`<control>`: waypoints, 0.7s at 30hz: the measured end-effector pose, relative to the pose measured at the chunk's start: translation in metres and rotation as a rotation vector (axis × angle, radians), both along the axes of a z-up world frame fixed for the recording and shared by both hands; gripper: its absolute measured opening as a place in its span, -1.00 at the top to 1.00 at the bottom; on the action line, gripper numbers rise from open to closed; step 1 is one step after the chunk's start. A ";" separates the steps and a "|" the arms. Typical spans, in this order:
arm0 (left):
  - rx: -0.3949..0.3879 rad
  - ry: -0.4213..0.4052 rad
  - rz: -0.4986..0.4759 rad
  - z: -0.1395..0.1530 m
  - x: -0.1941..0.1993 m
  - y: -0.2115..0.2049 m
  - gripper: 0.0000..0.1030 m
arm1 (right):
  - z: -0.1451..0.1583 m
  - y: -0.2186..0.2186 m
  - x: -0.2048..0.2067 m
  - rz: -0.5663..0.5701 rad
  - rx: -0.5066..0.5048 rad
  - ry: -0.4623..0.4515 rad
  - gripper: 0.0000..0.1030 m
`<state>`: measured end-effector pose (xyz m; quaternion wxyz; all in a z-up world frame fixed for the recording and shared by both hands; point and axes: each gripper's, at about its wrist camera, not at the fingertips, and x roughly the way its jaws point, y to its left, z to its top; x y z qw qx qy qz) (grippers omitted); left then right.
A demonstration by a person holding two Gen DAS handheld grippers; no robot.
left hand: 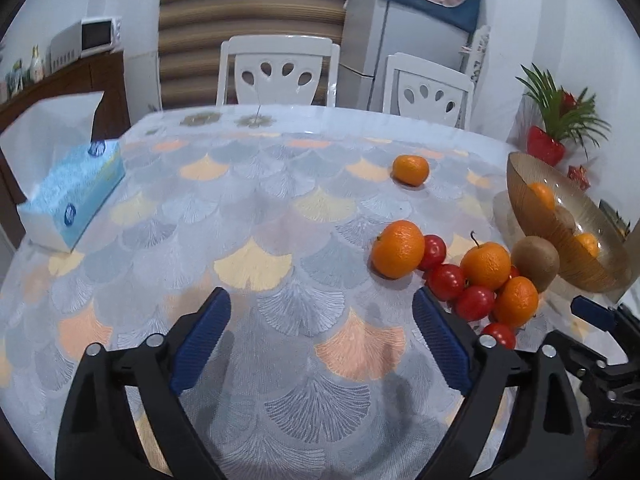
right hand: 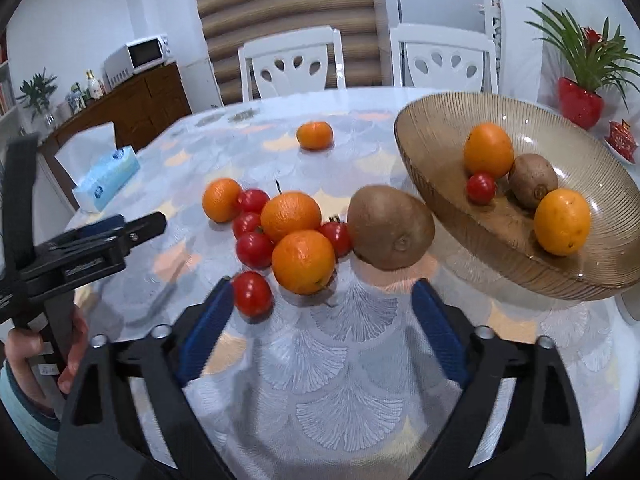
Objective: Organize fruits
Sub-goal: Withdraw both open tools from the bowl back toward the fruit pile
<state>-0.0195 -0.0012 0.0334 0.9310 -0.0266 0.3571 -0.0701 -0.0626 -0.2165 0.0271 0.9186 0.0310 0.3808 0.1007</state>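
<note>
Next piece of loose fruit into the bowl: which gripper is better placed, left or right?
Right, probably. The right gripper is open with the fruit pile, nearest orange and kiwi, just ahead and the bowl beside it. The left gripper, also open, faces bare tablecloth, pile off to its right.

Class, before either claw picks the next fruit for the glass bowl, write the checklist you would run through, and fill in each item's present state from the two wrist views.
1. Right claw open and empty: ok.
2. Left claw open and empty: ok.
3. Glass bowl has room beside its oranges, kiwi and tomato: ok.
4. Kiwi on the table is free to grasp: not ok, it sits close against a cherry tomato and the bowl's rim.
5. Front tomato stands clear of the pile: ok.
6. Lone mandarin within reach: cannot tell.
</note>
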 end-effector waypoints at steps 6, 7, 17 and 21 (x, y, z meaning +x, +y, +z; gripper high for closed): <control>-0.001 0.012 -0.013 -0.001 0.001 0.000 -0.80 | -0.008 0.000 0.007 -0.007 -0.006 0.051 -0.79; -0.007 0.014 -0.010 -0.001 0.001 0.001 -0.80 | -0.008 -0.001 0.008 -0.011 -0.001 0.056 -0.79; -0.008 0.014 -0.007 -0.001 0.000 0.002 -0.81 | -0.006 -0.012 0.007 -0.036 0.054 0.054 -0.79; -0.010 0.009 -0.043 0.001 -0.003 -0.002 -0.75 | -0.005 -0.023 0.008 -0.040 0.120 0.061 -0.67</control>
